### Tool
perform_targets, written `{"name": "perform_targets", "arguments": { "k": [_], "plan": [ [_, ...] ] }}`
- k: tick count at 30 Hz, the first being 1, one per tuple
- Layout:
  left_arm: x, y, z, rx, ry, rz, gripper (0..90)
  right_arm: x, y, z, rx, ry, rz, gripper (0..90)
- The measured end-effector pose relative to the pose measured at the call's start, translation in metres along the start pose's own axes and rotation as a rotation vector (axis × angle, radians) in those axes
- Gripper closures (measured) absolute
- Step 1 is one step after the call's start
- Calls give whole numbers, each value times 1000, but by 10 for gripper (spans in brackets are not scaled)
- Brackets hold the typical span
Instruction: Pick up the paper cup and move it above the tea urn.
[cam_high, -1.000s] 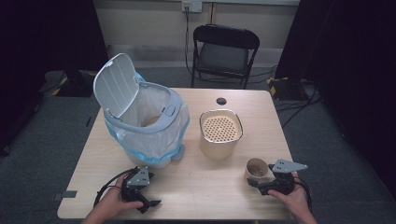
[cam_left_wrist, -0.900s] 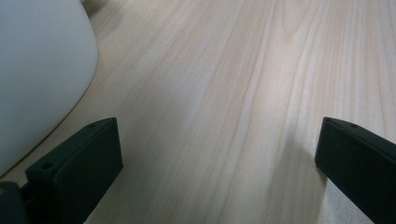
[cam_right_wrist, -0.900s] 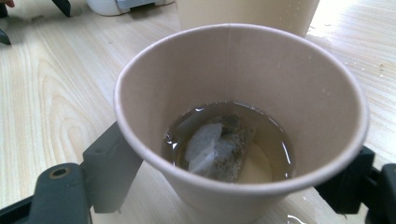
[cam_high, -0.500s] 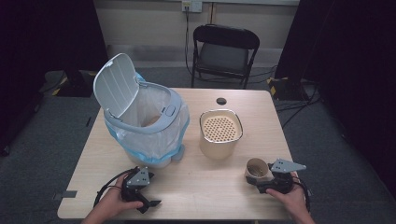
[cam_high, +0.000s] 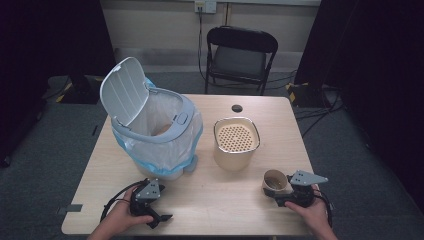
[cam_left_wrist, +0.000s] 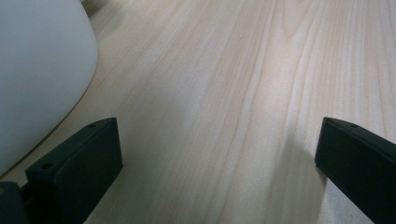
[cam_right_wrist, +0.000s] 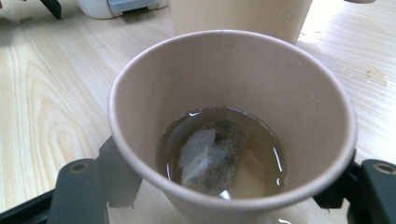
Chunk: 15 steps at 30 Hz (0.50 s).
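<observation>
A brown paper cup (cam_high: 274, 181) stands near the table's front right edge. It holds a little tea and a soaked tea bag (cam_right_wrist: 205, 154). My right gripper (cam_high: 278, 189) reaches round the cup (cam_right_wrist: 233, 116) from the front. Its jaws have just been closing, and the pads now lie against the cup's lower wall. My left gripper (cam_high: 157, 202) rests at the front left in a hand. In its own view the left gripper (cam_left_wrist: 217, 158) stands wide open over bare wood, with nothing between the jaws.
A white bin (cam_high: 155, 135) with a clear liner and a raised lid (cam_high: 122, 90) stands at the left; its base (cam_left_wrist: 37, 70) is close beside my left jaw. A beige container (cam_high: 236, 140) with a perforated top stands mid-table. A black chair (cam_high: 240, 55) is beyond the table.
</observation>
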<state>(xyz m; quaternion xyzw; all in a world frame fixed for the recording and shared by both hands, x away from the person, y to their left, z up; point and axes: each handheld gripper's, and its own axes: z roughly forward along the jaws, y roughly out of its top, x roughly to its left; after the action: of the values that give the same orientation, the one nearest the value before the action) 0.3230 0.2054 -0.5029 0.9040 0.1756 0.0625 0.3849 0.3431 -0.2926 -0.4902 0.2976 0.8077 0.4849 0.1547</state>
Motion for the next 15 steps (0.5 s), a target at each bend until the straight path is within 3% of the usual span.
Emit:
{"name": "perform_targets", "arguments": {
  "k": [10,15],
  "plan": [
    [0,0,0,-2,0,-2,0,-2,13,-5,35,-32,-41,281],
    [0,0,0,-2,0,-3,0,-9,22,-4,40,-53,-33,283]
  ]
}}
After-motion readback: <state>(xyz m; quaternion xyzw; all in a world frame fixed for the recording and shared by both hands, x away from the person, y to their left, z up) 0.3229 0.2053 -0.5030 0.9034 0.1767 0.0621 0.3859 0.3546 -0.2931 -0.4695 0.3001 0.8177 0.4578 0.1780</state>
